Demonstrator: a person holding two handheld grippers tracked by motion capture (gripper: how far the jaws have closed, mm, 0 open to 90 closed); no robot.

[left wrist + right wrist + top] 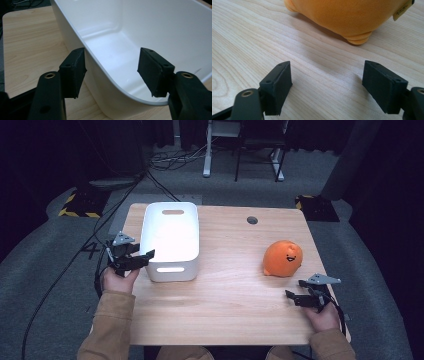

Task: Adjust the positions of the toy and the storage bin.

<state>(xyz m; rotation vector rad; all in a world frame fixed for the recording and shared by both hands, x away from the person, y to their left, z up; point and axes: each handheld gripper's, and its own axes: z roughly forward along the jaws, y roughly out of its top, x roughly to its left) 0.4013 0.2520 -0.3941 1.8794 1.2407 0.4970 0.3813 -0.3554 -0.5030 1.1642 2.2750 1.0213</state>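
Observation:
A white plastic bin (171, 271) stands empty on the left half of the wooden table (225, 305). My left gripper (144, 256) is open at the bin's near left corner. In the left gripper view (112, 71) one jaw is outside the bin wall (105, 102) and the other over its inside, with the rim between them. A round orange plush toy (283, 259) with a smiling face sits at the right. My right gripper (296, 289) is open just in front of it, low over the wood. The toy's underside (352, 15) lies a short way ahead of that gripper (327, 85).
A small round cable hole (252, 220) sits near the table's far edge. Beyond the table are floor cables (170, 160), white desk legs (206, 155) and black-and-yellow striped stand bases (80, 207). Bare wood stretches between bin and toy.

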